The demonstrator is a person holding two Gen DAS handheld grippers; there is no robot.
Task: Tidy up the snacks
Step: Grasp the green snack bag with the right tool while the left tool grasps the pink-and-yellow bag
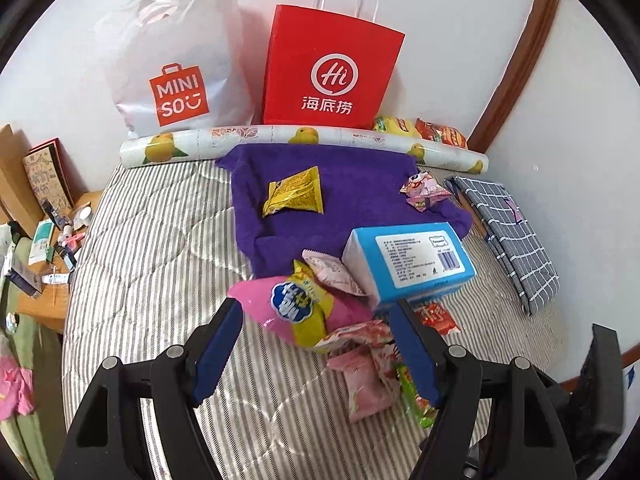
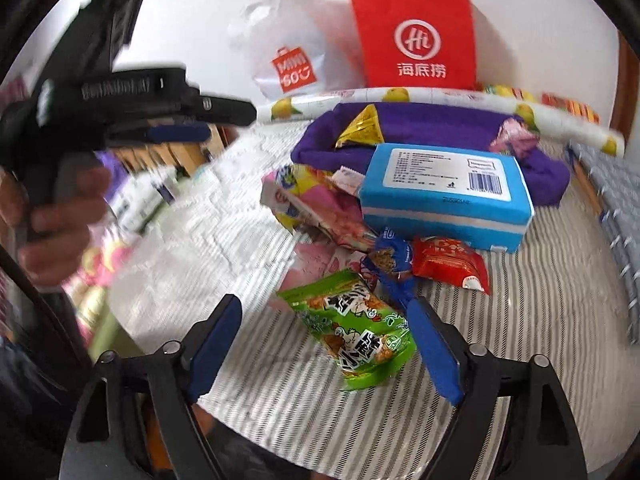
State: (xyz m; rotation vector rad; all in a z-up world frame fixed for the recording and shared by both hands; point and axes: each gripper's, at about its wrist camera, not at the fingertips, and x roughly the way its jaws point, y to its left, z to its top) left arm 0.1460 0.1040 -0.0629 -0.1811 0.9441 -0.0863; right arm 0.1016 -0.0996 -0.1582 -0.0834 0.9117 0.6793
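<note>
Snacks scattered over striped bedding (image 1: 152,248), most heaped just in front of the purple towel (image 1: 340,184); yellow packet (image 1: 294,196) already lying on the towel, pink wrapped sweets (image 1: 424,192) at its right edge. Left gripper (image 1: 316,344) hovering with jaws wide, nothing between the pads, pink-and-yellow bag (image 1: 298,308) just ahead and pale pink packets (image 1: 366,364) under the right finger. Right gripper (image 2: 326,350) likewise wide open, empty, green packet (image 2: 356,328) lying flat between the fingers but not pinched; picture blurred on the left side, so looks mid-approach. Blue box (image 2: 444,196) sitting beside the pile, half against the towel; red packet (image 2: 452,264) and blue-wrapped snack (image 2: 390,258) just in front of it. Red bag (image 1: 332,68) and white bag (image 1: 176,64) standing against the wall behind the lemon-print roll (image 1: 304,140). Judged step: picking the green packet. To do it well: drop straight down over the packet's middle, fingers straddling the short width, not the long one; press lightly into soft bedding so the lower edges slip under the foil; close slowly, since crinkly film slides. Worth keeping clear of the blue-wrapped snack touching the right finger, or two come up at once. Left gripper best kept apart from the right, taking the pink-and-yellow bag by its puffy middle
</note>
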